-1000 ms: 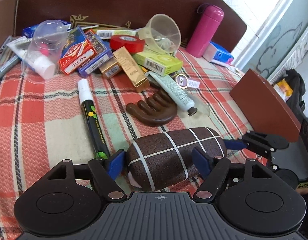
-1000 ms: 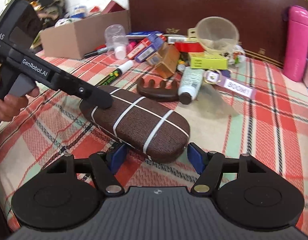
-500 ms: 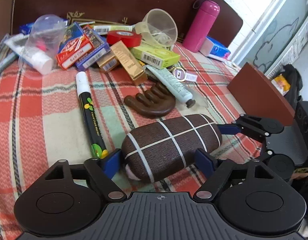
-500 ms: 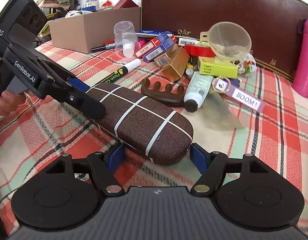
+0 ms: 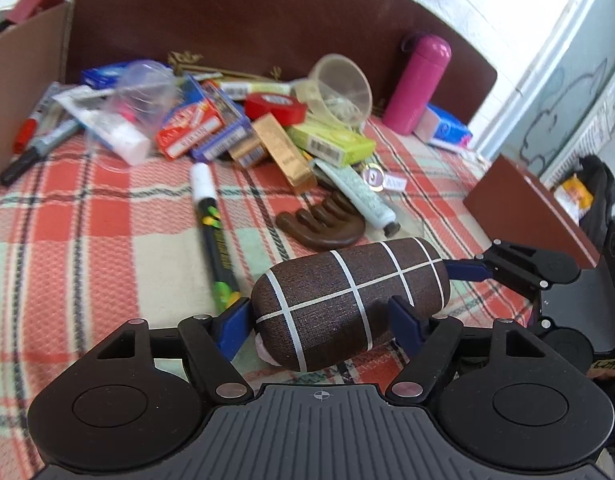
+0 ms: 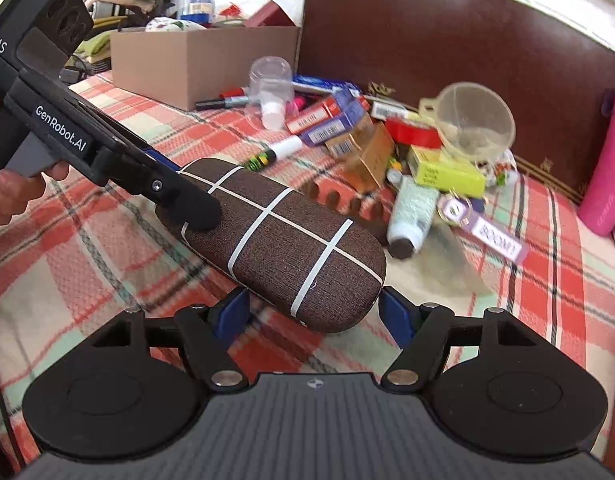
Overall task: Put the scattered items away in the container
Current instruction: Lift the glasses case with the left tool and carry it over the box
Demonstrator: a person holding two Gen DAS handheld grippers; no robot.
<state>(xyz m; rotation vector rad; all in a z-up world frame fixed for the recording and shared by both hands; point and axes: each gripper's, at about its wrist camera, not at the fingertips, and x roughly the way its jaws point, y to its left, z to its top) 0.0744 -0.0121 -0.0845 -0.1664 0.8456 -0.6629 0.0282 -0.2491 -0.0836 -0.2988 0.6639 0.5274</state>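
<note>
The brown case with white lines sits between both grippers, one at each end, just in front of the brown comb on the checked blanket. It looks a bit lifted off the blanket, but I can't be sure.

The left gripper has its jaws around one end, and they are closing in. Its blue pads look pressed to the sides. The right gripper has the other end between its wide jaws. Whether its pads really squeeze the case, I can't tell.

I think the case is hard, like a shell, and light. The cloth cover looks rough, so it should not slip much. The round ends could slide out. Hold it on the long flat sides. The cardboard box waits far behind the comb.
</note>
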